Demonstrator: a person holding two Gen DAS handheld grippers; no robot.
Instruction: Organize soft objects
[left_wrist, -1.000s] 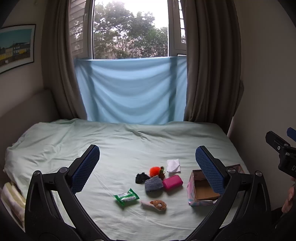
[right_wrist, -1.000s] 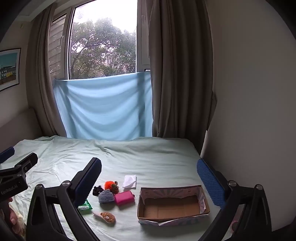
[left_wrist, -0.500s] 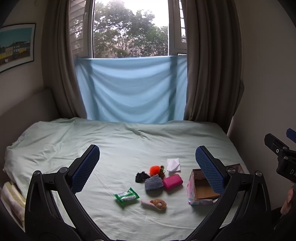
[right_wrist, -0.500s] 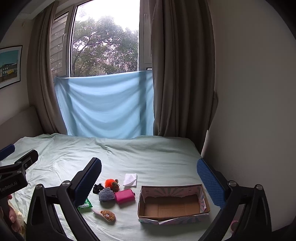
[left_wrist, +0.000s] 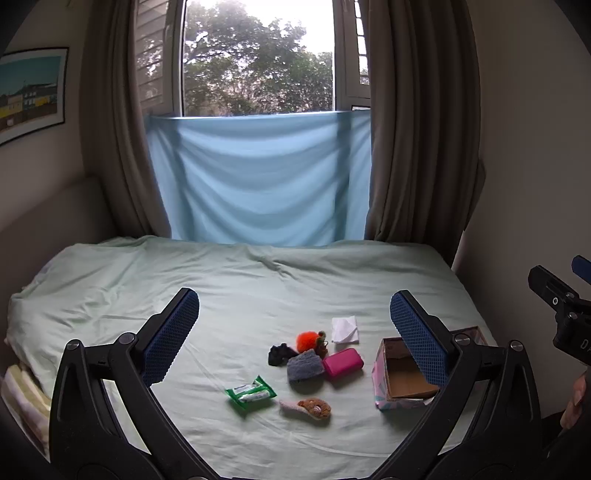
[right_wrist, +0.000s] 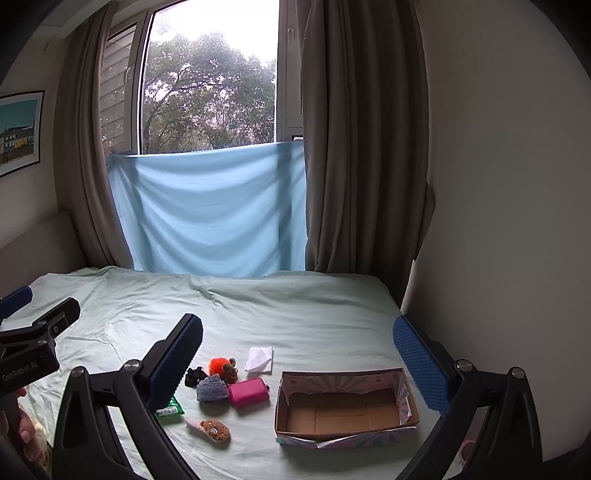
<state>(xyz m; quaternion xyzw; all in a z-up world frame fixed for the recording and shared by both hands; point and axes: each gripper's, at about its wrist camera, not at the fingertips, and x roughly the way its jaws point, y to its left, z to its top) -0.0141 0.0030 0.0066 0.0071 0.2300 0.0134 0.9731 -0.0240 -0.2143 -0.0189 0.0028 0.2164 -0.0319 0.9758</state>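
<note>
Above bed (left_wrist: 258, 295), both grippers spread.

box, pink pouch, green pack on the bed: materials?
Box: cardboard, matte; raw brown inside with fold seams, printed pastel outside.
Pink pouch: looks like smooth fabric or faux leather, slight sheen; cannot tell which.
Green pack: glossy plastic film, crinkled, white label; likely wipes.

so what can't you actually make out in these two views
- Green packet: in the right wrist view, mostly hidden behind the right claw finger; its print is too small to read in either view.
- Cardboard box: in the left wrist view, the left claw finger covers its far side.
- Black item: too small and dark to identify.
- Right claw from the left wrist view: cut off by the frame edge.
</note>
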